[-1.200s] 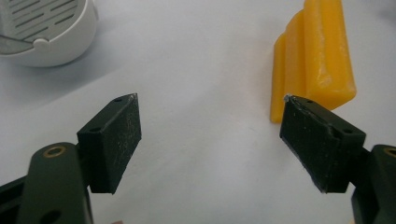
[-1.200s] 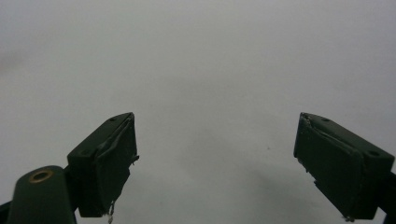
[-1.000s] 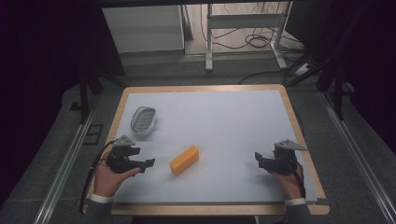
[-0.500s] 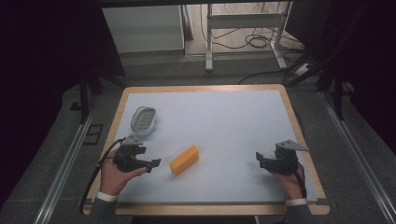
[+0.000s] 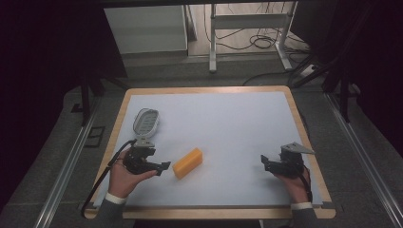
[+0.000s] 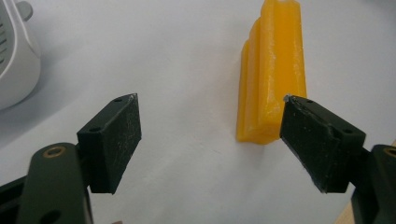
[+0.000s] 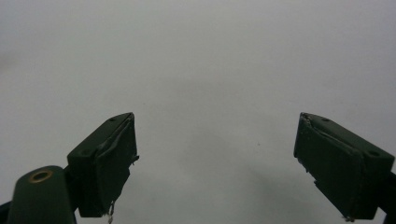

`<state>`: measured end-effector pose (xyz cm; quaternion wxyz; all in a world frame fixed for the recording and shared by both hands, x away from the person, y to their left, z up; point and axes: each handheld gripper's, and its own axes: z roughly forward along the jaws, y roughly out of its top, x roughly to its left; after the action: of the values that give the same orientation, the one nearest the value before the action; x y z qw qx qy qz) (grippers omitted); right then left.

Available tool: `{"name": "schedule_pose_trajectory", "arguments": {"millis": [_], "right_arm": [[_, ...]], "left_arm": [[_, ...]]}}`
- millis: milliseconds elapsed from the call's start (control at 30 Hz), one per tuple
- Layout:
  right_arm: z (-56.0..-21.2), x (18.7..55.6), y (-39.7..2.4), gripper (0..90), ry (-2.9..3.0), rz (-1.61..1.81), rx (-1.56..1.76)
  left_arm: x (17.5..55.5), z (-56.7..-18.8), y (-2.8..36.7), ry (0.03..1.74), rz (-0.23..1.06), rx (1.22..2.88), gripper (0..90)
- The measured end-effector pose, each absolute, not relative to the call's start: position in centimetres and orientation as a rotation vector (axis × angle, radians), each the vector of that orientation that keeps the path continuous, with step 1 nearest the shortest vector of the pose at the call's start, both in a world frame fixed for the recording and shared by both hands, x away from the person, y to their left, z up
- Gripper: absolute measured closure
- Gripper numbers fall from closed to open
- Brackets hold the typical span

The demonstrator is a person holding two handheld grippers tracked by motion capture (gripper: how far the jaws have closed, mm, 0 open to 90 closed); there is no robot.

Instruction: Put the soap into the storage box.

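While the left hand-held gripper [image 5: 163, 166] sits released just beside the near end of the orange block [image 5: 187, 163], which lies flat near the front left of the desk [image 5: 237, 118], the right hand-held gripper [image 5: 264, 163] rests released, well apart. To grasp well, shift the left jaws sideways until they straddle the block, then close.
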<state>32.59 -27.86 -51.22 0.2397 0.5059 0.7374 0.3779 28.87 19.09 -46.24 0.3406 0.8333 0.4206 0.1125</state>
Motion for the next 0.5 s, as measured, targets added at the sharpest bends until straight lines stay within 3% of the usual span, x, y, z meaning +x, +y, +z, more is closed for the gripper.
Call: {"name": "schedule_pose_trajectory", "arguments": {"millis": [500], "right_arm": [[-51.2,32.5,-27.9,13.1,2.011,1.03,1.381]], "left_arm": [[29.1,-46.3,17.1,1.048,0.271,2.184,20.9]]}}
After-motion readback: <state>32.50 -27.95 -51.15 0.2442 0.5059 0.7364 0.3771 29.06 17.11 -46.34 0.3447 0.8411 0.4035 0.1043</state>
